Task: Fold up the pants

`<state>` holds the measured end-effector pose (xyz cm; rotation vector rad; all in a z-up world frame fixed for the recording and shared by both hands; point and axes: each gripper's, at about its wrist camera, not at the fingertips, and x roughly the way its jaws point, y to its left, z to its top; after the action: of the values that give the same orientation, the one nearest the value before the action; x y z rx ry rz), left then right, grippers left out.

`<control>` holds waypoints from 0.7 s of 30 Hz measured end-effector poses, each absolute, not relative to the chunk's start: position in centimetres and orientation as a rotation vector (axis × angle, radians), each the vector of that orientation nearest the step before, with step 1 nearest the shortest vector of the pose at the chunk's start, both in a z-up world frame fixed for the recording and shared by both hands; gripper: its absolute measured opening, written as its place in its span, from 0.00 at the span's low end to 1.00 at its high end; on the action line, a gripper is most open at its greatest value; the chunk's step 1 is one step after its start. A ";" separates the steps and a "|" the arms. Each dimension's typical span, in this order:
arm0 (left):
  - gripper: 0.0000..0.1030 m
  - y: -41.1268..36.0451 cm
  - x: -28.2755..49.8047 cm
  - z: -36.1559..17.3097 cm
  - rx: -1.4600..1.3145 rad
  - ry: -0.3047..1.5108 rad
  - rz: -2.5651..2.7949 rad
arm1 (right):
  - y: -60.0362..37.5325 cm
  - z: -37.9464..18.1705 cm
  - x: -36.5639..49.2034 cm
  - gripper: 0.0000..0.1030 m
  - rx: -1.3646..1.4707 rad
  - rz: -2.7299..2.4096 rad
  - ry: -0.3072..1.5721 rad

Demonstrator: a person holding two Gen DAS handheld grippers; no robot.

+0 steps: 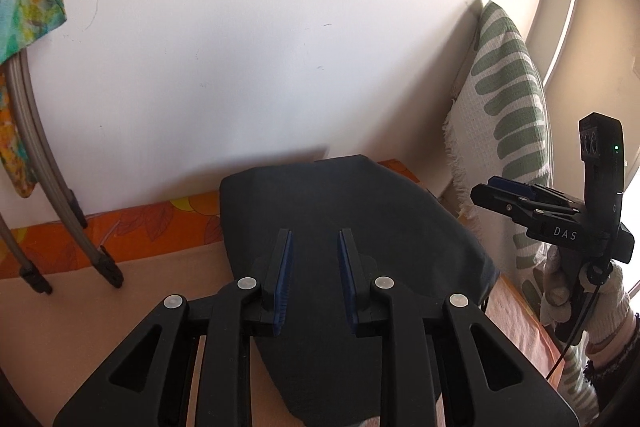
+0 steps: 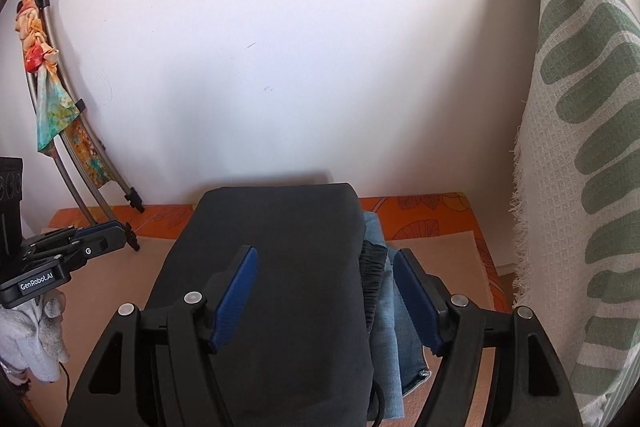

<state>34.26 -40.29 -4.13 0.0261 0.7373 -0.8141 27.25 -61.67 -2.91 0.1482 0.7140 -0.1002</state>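
Dark folded pants [image 1: 340, 195] [image 2: 280, 227] lie flat on a peach surface against the wall. In the right wrist view they top a small stack, with folded blue jeans [image 2: 390, 327] and a dark gathered garment [image 2: 374, 275] showing at their right side. My left gripper [image 1: 315, 235] hovers over the pants with a narrow gap between its blue pads and nothing gripped. My right gripper [image 2: 326, 253] stands wide open over the pants' right half, one finger above the jeans. Each gripper shows in the other's view, the right [image 1: 492, 189] and the left [image 2: 116, 231].
A green-and-white patterned cushion [image 1: 508, 99] [image 2: 580, 147] leans at the right. An orange leaf-print cloth [image 1: 140, 227] runs along the wall. Curved metal tubes [image 1: 44, 131] with a colourful scarf [image 2: 52, 99] lean at the left. A gloved hand [image 1: 560, 283] holds the right gripper.
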 end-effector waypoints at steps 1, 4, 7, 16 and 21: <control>0.29 -40.0 33.8 -3.8 0.026 0.737 -0.817 | -61.3 -2.6 26.6 0.71 0.148 -0.102 0.707; 0.30 -38.6 32.0 -2.9 0.030 0.731 -0.823 | -59.8 -1.8 24.8 0.71 0.132 -0.124 0.685; 0.42 -37.1 30.0 -1.8 0.034 0.717 -0.818 | -57.9 -0.9 22.4 0.71 0.117 -0.138 0.669; 0.58 -32.5 23.8 1.5 0.036 0.680 -0.817 | -50.6 2.3 15.1 0.85 0.026 -0.186 0.599; 0.64 -29.9 20.3 2.5 0.033 0.662 -0.813 | -46.7 3.9 10.4 0.95 -0.003 -0.188 0.548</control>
<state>20.27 -29.94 2.53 0.0331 0.6622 -0.8127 10.37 -46.70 3.87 -0.0026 0.5484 -0.1883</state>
